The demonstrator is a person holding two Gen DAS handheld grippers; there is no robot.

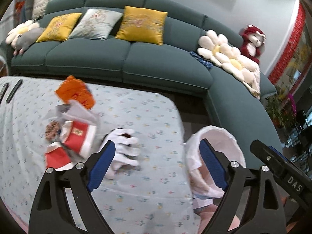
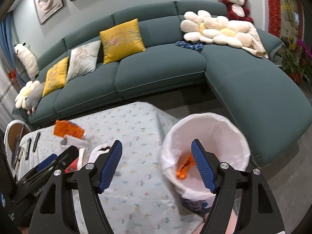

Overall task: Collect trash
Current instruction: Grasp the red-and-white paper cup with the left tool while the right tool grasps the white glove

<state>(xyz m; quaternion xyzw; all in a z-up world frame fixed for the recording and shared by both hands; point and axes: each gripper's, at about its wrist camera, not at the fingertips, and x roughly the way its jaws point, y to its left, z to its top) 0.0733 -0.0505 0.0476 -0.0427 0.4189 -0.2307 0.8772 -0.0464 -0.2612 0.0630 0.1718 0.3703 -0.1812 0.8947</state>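
A pile of trash lies on the table's left part: an orange wrapper [image 1: 75, 91], red and white cartons [image 1: 78, 137], white paper [image 1: 78, 110] and a crumpled white glove [image 1: 123, 148]. My left gripper [image 1: 156, 152] is open and empty above the table, the glove beside its left finger. A bin with a white liner [image 2: 206, 136] stands at the table's right end, with an orange wrapper [image 2: 184, 168] inside. My right gripper [image 2: 157, 153] is open and empty above the bin's left rim. The bin [image 1: 216, 156] and the orange wrapper on the table [image 2: 68, 129] show in both views.
The table [image 1: 146, 117] has a light floral cloth. Two dark remotes [image 1: 11, 90] lie at its far left. A teal corner sofa [image 1: 124, 58] with cushions and plush toys runs behind and to the right. A round stool [image 2: 15, 134] stands at the left.
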